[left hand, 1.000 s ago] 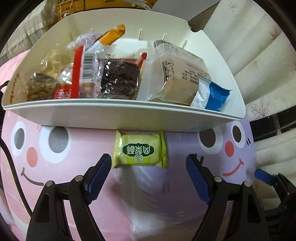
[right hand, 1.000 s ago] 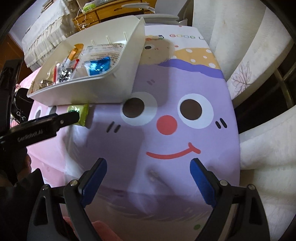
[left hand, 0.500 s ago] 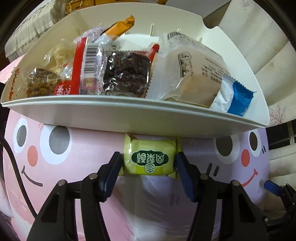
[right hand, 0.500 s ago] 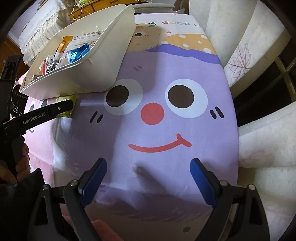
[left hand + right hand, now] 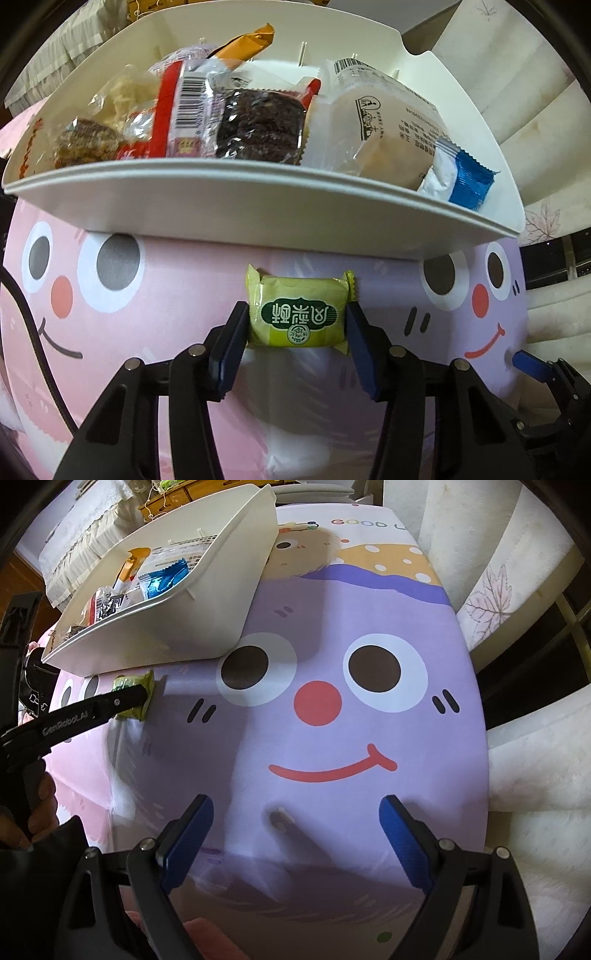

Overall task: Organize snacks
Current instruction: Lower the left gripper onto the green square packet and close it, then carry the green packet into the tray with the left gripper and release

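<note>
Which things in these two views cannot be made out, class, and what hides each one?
- Green snack packet: right wrist view, mostly covered by the closing left claw.
- Snacks at the back of the white bin: left wrist view, buried under front packets.
- Small print on the beige packet: too small.

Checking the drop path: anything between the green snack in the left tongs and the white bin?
Only the bin's near wall, rising right behind the green snack. The left tongs are closing with the snack between them; it must be lifted over the rim.
</note>
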`<move>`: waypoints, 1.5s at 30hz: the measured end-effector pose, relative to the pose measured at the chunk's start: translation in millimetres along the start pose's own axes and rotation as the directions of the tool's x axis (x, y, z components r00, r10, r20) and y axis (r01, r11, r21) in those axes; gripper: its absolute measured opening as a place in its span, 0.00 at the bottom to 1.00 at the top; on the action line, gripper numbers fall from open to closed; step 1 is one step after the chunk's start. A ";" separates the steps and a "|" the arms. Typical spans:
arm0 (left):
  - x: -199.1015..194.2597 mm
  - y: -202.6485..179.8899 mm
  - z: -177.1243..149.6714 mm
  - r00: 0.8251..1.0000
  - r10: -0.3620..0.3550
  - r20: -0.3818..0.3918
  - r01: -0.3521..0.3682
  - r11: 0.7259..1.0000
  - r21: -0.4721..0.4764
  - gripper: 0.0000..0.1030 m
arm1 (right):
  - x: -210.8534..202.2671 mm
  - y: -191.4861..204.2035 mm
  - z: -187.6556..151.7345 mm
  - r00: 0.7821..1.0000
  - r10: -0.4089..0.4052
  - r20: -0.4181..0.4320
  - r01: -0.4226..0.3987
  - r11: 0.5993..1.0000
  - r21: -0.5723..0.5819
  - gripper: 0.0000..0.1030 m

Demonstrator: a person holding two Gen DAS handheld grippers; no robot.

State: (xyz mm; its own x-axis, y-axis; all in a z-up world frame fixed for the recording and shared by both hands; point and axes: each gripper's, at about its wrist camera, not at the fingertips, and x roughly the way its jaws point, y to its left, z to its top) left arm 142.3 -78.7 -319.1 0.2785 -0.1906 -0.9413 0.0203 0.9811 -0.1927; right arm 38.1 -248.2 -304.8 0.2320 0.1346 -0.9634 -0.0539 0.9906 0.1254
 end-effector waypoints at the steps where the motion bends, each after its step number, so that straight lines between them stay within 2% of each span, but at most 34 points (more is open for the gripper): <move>1: -4.3 1.1 -2.7 1.000 -0.003 -0.001 0.003 1.000 0.000 0.49 | -0.2 0.7 -0.2 1.000 0.000 0.001 0.000 1.000 0.001 0.89; 6: -24.1 10.6 -9.4 1.000 -0.002 0.010 0.002 1.000 0.017 0.49 | 0.1 5.3 -1.1 1.000 0.004 0.004 -0.004 1.000 0.018 0.89; 13: -71.0 28.1 -8.9 0.999 0.025 0.047 -0.027 0.999 0.041 0.49 | 10.6 20.9 -2.3 0.999 0.033 -0.012 -0.032 0.999 0.042 0.89; 22: -122.0 43.2 20.4 0.991 0.027 0.134 -0.030 0.999 0.020 0.49 | 19.2 45.6 16.9 0.998 0.061 -0.012 -0.061 0.998 0.009 0.89; 26: -137.6 47.7 37.2 0.982 0.028 0.186 -0.033 0.999 0.021 0.49 | 11.1 57.0 27.8 0.998 0.067 0.018 -0.067 0.998 -0.018 0.89; 36: -154.3 52.8 77.5 0.959 0.016 0.282 -0.036 0.997 0.063 0.51 | 2.2 66.0 28.8 0.997 0.061 0.050 -0.060 0.998 -0.025 0.89; 39: -154.7 54.0 86.2 0.956 0.027 0.291 -0.045 0.997 0.056 0.58 | -5.4 64.5 26.9 0.996 0.060 0.066 -0.059 0.998 -0.023 0.89; 40: -154.6 54.8 88.7 0.958 0.033 0.284 -0.049 0.998 0.050 0.64 | -7.9 64.6 26.3 0.995 0.062 0.073 -0.061 0.998 -0.018 0.89; 45: -159.1 58.4 83.3 0.964 0.021 0.264 -0.037 0.998 0.054 0.67 | -16.3 70.1 25.1 0.992 0.070 0.101 -0.070 0.998 -0.006 0.89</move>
State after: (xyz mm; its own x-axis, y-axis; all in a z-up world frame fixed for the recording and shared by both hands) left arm 179.2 11.9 -157.5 0.5222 -0.1537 -0.8389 0.0621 0.9879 -0.1423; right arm 55.0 -180.4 -274.4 0.3245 0.2053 -0.9233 -0.0759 0.9787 0.1909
